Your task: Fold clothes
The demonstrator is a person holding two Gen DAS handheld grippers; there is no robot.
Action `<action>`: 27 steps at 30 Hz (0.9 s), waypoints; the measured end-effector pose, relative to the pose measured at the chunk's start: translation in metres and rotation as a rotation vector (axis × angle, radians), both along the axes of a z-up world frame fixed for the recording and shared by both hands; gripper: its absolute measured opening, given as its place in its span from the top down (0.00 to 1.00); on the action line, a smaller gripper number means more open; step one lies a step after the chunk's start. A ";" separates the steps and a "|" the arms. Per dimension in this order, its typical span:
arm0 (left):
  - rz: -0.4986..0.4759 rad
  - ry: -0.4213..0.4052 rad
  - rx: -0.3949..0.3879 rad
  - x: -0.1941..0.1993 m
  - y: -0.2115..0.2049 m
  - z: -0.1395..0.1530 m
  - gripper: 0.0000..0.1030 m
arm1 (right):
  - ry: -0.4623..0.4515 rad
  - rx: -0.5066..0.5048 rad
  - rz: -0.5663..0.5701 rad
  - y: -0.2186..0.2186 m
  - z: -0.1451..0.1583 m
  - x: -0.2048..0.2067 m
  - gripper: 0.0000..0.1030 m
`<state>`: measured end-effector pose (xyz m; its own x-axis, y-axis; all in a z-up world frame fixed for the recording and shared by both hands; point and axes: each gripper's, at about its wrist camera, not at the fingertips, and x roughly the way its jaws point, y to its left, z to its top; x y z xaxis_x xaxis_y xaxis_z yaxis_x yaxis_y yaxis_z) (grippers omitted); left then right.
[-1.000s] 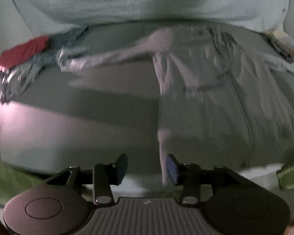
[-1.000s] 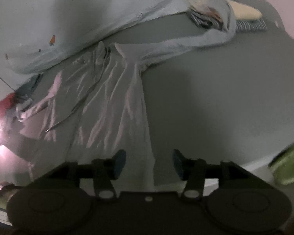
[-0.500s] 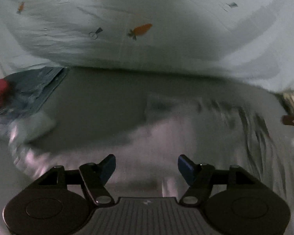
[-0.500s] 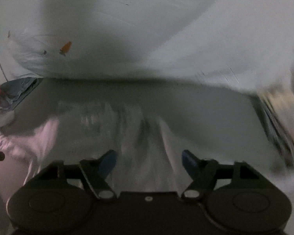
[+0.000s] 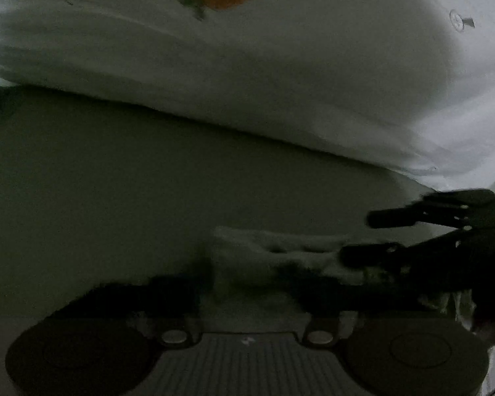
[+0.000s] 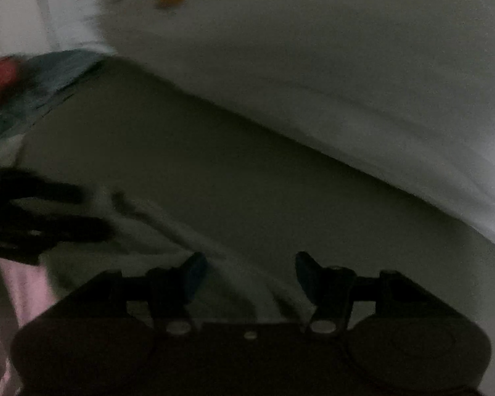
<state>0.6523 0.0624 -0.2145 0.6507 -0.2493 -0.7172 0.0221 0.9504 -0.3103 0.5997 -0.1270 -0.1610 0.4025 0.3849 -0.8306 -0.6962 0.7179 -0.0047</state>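
Both grippers have swept to the garment's [image 5: 280, 250] far edge; left gripper [image 5: 247, 283] closing on it, right gripper [image 6: 247, 267] apart, so a fold-back grasp looks imminent

A garment [image 5: 280, 247] is lying on the bed [image 5: 115, 181] just ahead of the left gripper [image 5: 247, 283], and the right gripper [image 5: 356, 237] is reaching in over it from the right. A quilt [image 5: 280, 82] is lying heaped along the far side of the bed behind the garment. In the right wrist view, a pile of clothes [image 6: 33, 92] is lying at the far left, beside the quilt's end.
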 end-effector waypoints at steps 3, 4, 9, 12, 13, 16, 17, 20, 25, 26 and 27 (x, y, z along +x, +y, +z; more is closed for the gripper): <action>0.034 -0.065 -0.030 0.010 -0.004 0.004 0.89 | 0.051 0.018 0.109 0.008 -0.008 -0.001 0.20; 0.044 -0.092 -0.053 0.013 -0.004 0.008 0.89 | 0.045 -0.003 0.138 0.012 -0.013 -0.003 0.18; -0.013 -0.224 -0.185 0.037 -0.011 0.060 0.92 | -0.101 -0.013 0.095 0.020 -0.015 0.000 0.22; -0.107 -0.363 -0.157 0.036 -0.036 0.111 0.92 | -0.206 0.048 -0.057 0.007 0.012 0.012 0.31; -0.138 -0.409 -0.147 0.036 -0.044 0.128 0.92 | -0.258 0.084 -0.108 -0.002 0.031 0.015 0.57; -0.198 -0.552 -0.137 0.040 -0.064 0.177 0.91 | -0.413 0.205 -0.259 -0.034 0.093 0.024 0.86; -0.213 -0.604 -0.133 0.041 -0.070 0.194 0.90 | -0.461 0.253 -0.302 -0.046 0.117 0.027 0.86; -0.203 -0.700 -0.080 0.045 -0.081 0.211 0.78 | -0.573 0.352 -0.363 -0.076 0.157 0.023 0.83; -0.032 -0.414 0.098 0.075 -0.078 0.148 0.67 | -0.440 0.165 -0.370 -0.094 0.109 0.045 0.26; -0.014 -0.314 0.141 0.077 -0.075 0.127 0.67 | -0.361 0.085 -0.382 -0.096 0.093 0.053 0.34; -0.010 -0.265 0.161 0.070 -0.071 0.113 0.67 | -0.324 0.055 -0.393 -0.104 0.083 0.051 0.34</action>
<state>0.7224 -0.0081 -0.1018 0.8183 -0.1537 -0.5539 0.0920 0.9862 -0.1377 0.6506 -0.2306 -0.0784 0.7589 0.1926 -0.6221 -0.3431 0.9302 -0.1305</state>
